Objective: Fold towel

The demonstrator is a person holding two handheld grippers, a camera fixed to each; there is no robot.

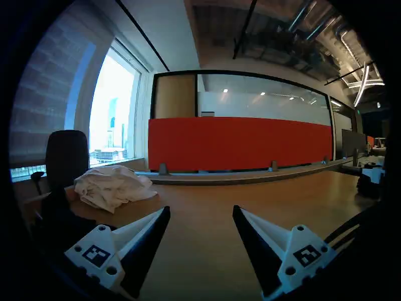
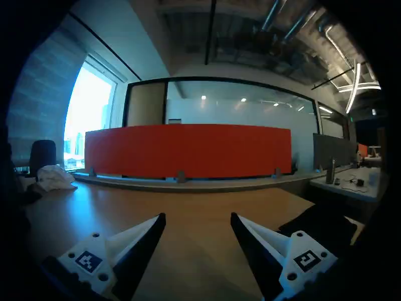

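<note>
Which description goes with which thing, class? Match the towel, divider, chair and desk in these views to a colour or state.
Things:
1. towel
2. divider
3. chair
4. desk

Descriptions:
a. red
b. black
c. white, crumpled in a heap
d. brown wood

Pairs: 1-c, 2-a, 3-b, 4-d
</note>
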